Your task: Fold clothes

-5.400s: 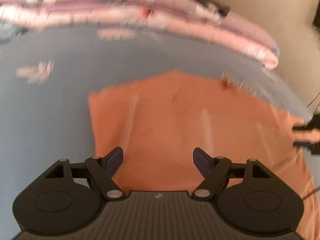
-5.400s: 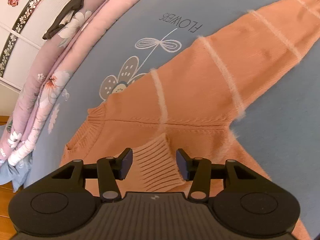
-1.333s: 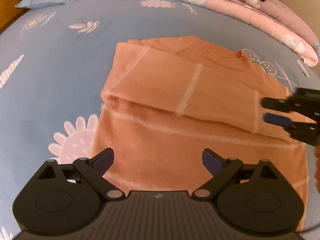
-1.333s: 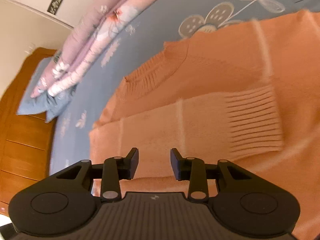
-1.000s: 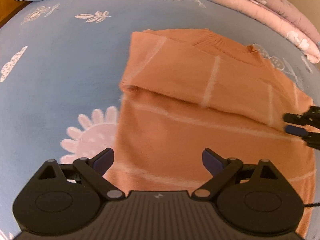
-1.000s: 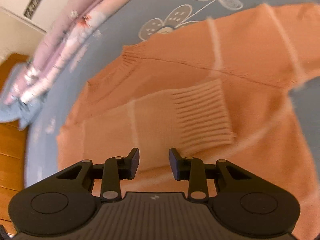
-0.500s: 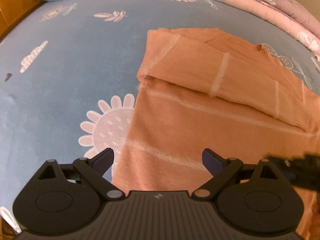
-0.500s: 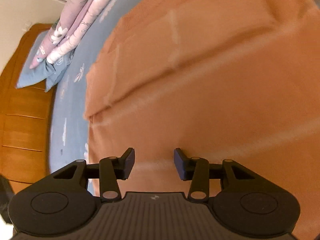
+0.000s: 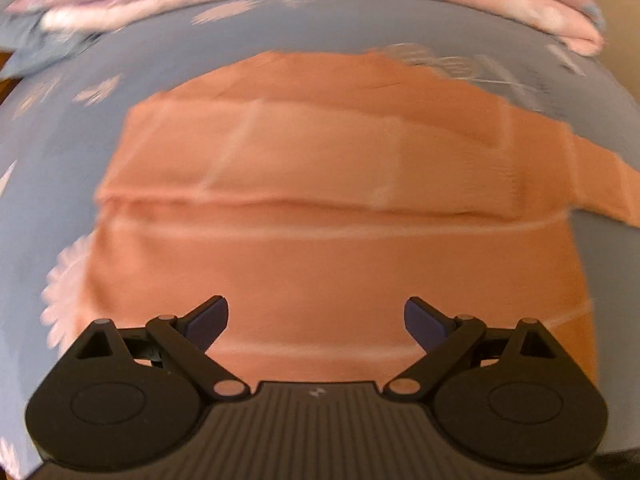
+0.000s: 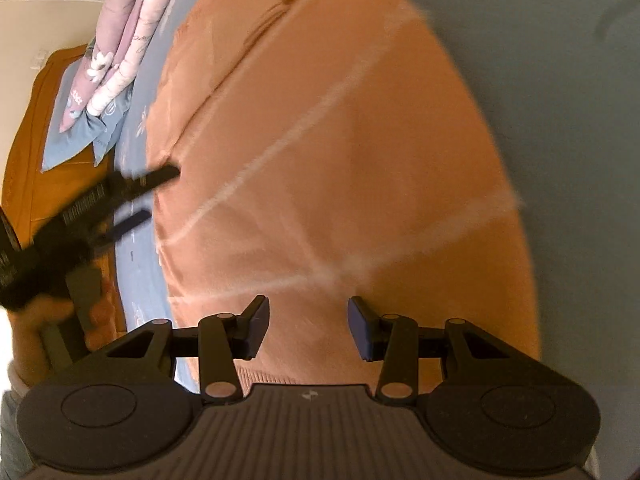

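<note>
Left wrist view: compared with half a second ago the camera has swung square onto the orange sweater [image 9: 332, 216], which lies flat on the bed [image 9: 52, 160] with one sleeve [image 9: 320, 160] folded across the chest and the other still out to the side. So the fold's only partway. Left gripper [image 9: 316, 320] jaws are wide apart and empty above the lower body.

Right wrist view: right gripper [image 10: 306, 326] has dropped toward the hem, jaws parted, holding nothing.

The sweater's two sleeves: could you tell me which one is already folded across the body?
The sleeve lying flat across the chest. The other sleeve sticks out sideways onto the blue bedsheet.
</note>
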`<state>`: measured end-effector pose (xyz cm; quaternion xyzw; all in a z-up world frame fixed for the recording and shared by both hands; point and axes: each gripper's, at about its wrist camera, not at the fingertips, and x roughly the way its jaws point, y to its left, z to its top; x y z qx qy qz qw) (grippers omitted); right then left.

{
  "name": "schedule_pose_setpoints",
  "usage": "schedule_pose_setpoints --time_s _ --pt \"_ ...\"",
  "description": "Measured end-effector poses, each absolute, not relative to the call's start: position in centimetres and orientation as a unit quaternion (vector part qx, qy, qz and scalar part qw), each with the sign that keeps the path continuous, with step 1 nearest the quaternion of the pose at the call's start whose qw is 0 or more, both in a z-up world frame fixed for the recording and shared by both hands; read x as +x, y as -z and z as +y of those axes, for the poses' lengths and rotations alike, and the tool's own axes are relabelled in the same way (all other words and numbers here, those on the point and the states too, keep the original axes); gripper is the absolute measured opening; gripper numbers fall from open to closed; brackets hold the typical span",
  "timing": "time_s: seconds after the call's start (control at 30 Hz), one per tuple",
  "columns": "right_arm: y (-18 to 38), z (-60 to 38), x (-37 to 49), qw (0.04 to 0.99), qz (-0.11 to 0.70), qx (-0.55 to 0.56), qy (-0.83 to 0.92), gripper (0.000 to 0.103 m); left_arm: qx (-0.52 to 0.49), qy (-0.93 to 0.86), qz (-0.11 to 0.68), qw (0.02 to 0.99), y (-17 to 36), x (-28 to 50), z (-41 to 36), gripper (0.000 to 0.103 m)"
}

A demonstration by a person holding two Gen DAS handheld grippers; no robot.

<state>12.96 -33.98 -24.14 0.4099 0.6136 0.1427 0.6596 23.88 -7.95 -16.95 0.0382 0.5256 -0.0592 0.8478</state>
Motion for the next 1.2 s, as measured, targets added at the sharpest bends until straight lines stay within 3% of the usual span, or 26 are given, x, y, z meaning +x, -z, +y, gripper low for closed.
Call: schedule_pose_setpoints --time_s 0.27,0.63,0.93,1.03,1.2 --pt "21.9 -38.8 11.4 0.694 0.586 0.396 -0.133 0.054 0.078 0.133 0.513 0.844 16.9 24.9 -16.2 0.095" --pt "18.3 -56.3 11.7 0.800 0.406 0.437 0.059 0.054 0.077 0.149 0.540 0.825 18.7 24.6 -21.7 0.095" --pt "22.0 -71.1 10.3 0.745 0.226 0.589 0.218 0.054 0.061 0.140 0.546 0.823 19.7 25.5 -25.1 0.095" --pt "23.6 -72.5 10.5 0.728 0.207 0.615 0.221 0.046 0.069 0.142 0.546 0.823 20.0 25.7 -26.5 0.095" --pt "24.6 -73.4 11.2 0.731 0.189 0.620 0.214 0.046 0.078 0.142 0.542 0.824 20.0 26.5 -28.3 0.095"
